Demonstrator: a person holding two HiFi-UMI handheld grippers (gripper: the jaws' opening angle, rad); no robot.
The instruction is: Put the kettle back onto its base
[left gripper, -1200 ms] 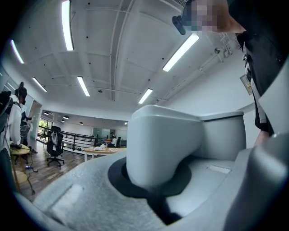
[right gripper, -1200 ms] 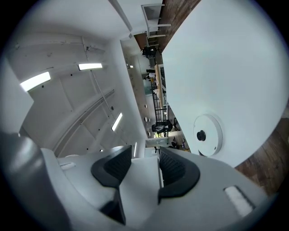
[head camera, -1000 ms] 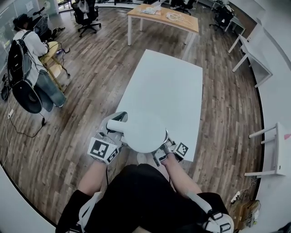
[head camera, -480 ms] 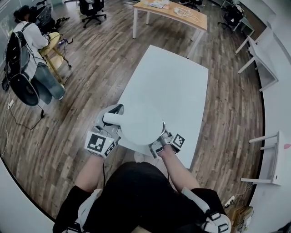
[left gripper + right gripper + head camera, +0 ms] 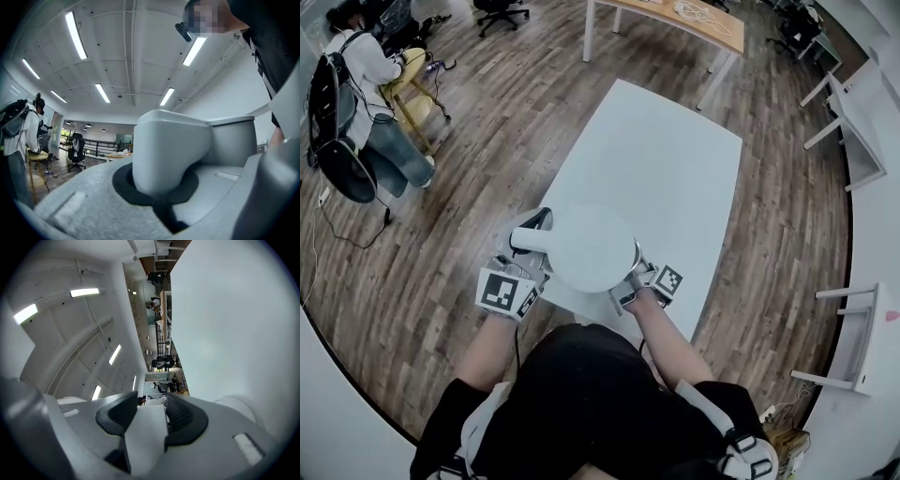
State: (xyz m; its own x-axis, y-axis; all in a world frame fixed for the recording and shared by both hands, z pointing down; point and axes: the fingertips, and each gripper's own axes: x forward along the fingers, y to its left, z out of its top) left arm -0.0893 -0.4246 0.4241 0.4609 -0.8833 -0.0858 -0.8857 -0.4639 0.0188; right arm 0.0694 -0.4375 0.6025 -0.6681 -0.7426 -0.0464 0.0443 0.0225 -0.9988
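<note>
The white kettle (image 5: 586,246), seen from above as a round lid, hangs over the near end of the white table (image 5: 675,159). My left gripper (image 5: 530,253) is shut on its handle (image 5: 530,236). In the left gripper view the handle (image 5: 171,154) fills the closed jaws of the left gripper (image 5: 161,197). My right gripper (image 5: 630,283) sits against the kettle's right side. Its jaws are closing, and a flat white part (image 5: 147,437) lies between the pads of the right gripper (image 5: 151,413), touching both. No base shows in any view.
A person with a backpack (image 5: 356,94) sits at the far left on the wooden floor. A wooden table (image 5: 675,19) stands at the back. White desks (image 5: 862,103) and a white stool (image 5: 853,347) line the right side.
Both grippers and the kettle have moved together a little forward over the table's near end and slightly down. The grip on the handle is unchanged.
</note>
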